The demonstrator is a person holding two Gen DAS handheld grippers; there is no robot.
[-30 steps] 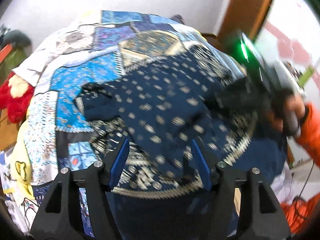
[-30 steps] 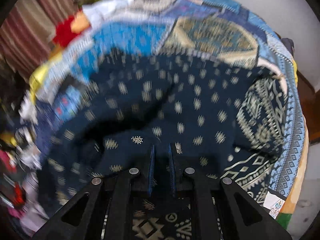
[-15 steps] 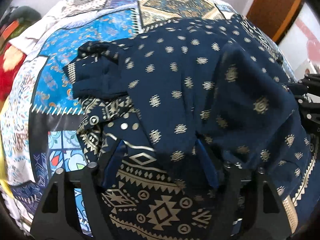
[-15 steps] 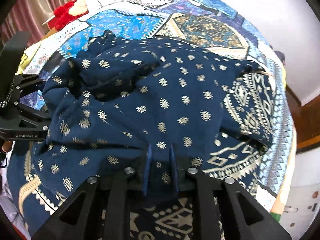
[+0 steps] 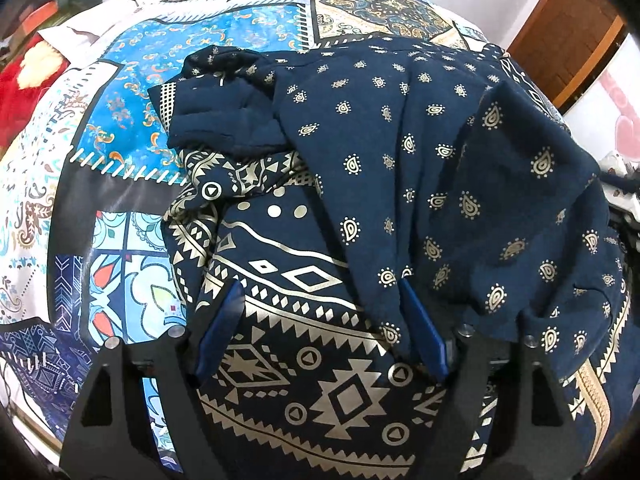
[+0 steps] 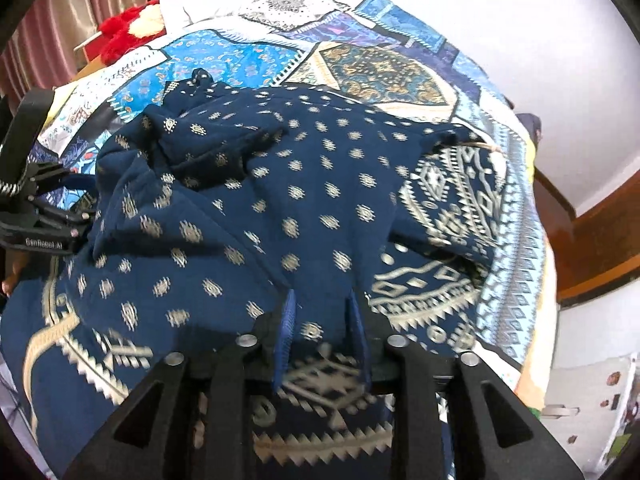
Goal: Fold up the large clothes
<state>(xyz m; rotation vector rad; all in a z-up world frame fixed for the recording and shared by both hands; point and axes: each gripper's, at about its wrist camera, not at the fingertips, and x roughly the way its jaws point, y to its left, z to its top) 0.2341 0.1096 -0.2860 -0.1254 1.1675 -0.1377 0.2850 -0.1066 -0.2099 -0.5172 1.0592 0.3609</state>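
The left gripper [image 5: 320, 320] stands with its blue fingers [image 5: 218, 326] spread wide and nothing between them, low over the patterned border of the navy garment [image 5: 400, 160]. A fold of the dotted cloth lies against the inner face of the right-hand finger, but it is not pinched. The right gripper [image 6: 322, 334] has its jaws partly apart, with a hump of the same cloth lying between the blue fingers [image 6: 286, 332]; whether they actually press on it cannot be told, as that part of the view is blurred.

The garment, dark blue with small pale motifs and a broad geometric band along its hem, lies rumpled across the near half of the bed, its upper layer doubled over the hem band. One sleeve [image 5: 216, 112] is bunched toward the far left of the heap. Under it spreads a patchwork bedspread [image 5: 200, 44] in blues and cream, reaching to the bed's far edge. A red plush toy [image 5: 20, 92] sits at the bed's far left corner, and a wooden door [image 5: 568, 24] stands beyond the right side.
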